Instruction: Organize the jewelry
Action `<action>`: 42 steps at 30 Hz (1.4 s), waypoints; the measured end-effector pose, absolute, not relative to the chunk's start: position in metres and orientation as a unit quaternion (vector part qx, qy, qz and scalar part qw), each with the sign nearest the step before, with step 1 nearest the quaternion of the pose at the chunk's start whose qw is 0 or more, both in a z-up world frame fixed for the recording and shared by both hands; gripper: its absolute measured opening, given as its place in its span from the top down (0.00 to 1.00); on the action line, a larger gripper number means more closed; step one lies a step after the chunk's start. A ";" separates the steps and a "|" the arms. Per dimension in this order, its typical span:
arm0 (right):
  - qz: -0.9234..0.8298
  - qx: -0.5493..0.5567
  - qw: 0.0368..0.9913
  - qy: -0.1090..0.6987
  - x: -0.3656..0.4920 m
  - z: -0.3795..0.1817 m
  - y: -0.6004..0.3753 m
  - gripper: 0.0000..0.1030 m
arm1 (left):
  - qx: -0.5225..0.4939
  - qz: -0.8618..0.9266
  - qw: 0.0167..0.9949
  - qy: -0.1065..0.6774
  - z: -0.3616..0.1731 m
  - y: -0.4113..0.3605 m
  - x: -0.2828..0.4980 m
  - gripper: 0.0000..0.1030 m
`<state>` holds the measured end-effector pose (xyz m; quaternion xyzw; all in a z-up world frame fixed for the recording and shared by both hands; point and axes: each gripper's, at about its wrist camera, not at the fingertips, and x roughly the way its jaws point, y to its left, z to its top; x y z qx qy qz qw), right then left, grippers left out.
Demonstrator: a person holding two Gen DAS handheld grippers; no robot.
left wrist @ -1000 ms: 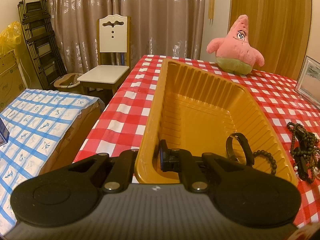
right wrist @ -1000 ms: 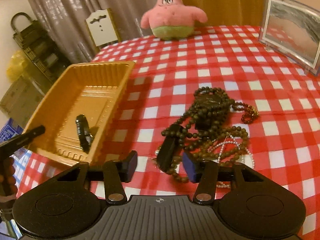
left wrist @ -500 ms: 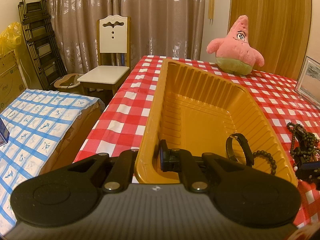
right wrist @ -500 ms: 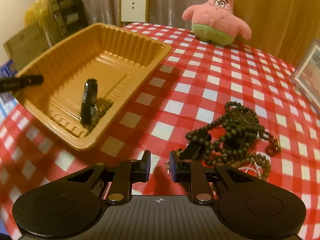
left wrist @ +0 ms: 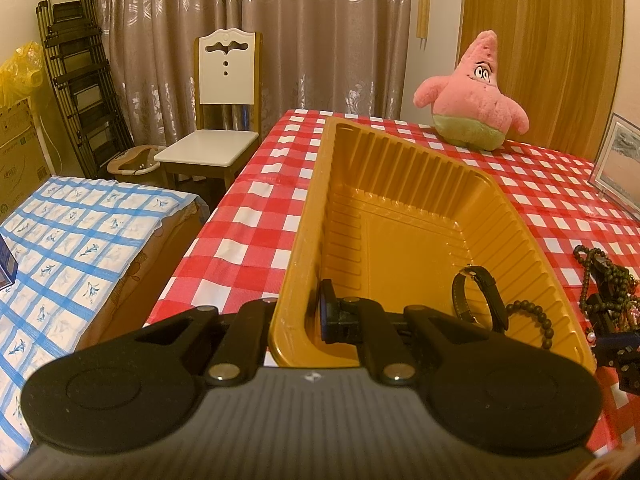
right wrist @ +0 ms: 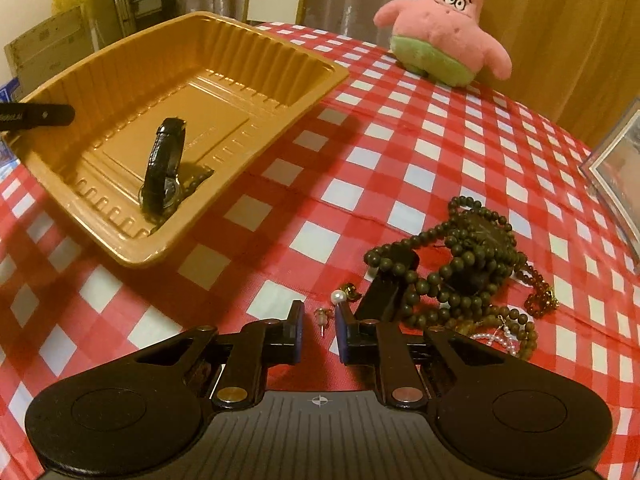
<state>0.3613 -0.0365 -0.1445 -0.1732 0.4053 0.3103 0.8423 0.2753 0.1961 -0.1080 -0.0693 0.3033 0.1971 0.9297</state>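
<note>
Two handheld grippers work over a red checked tablecloth (right wrist: 384,152): the left gripper (left wrist: 316,312) pinches the near wall of an orange tray (left wrist: 304,208). The right gripper (right wrist: 319,328), jaws just narrowing but not yet touching, straddles a small stud earring (right wrist: 321,317) lying on the cloth. Beyond it lies a tangle of dark bead necklaces (right wrist: 468,256), while a black watch (right wrist: 164,164) stands in the tray.

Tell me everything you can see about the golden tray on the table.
The golden tray is a deep rectangular container of thin, glossy plastic with ribbed walls and a stepped floor. It rests on the red checked tablecloth, near its edge. Inside, at the near end, a black watch stands on edge beside a dark bead bracelet. The left gripper is shut on the tray's near wall.
</note>
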 end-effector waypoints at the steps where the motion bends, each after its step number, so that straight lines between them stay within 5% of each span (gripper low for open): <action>1: 0.310 -0.172 0.842 0.406 0.362 -0.145 -0.036 0.84 | -0.069 0.197 0.930 0.303 -0.108 0.196 0.275 0.93; 3: 0.309 -0.174 0.844 0.403 0.362 -0.146 -0.036 0.91 | -0.068 0.197 0.930 0.303 -0.108 0.196 0.275 0.93; 18: 0.418 -0.050 0.838 0.346 0.349 -0.075 -0.018 0.91 | -0.068 0.197 0.930 0.303 -0.109 0.196 0.275 0.93; 29: 0.490 -0.063 0.790 0.364 0.343 -0.102 0.048 0.91 | -0.067 0.196 0.930 0.304 -0.108 0.196 0.277 0.92; 42: 0.455 -0.018 0.813 0.364 0.333 -0.081 -0.005 0.74 | -0.066 0.196 0.930 0.304 -0.108 0.197 0.277 0.93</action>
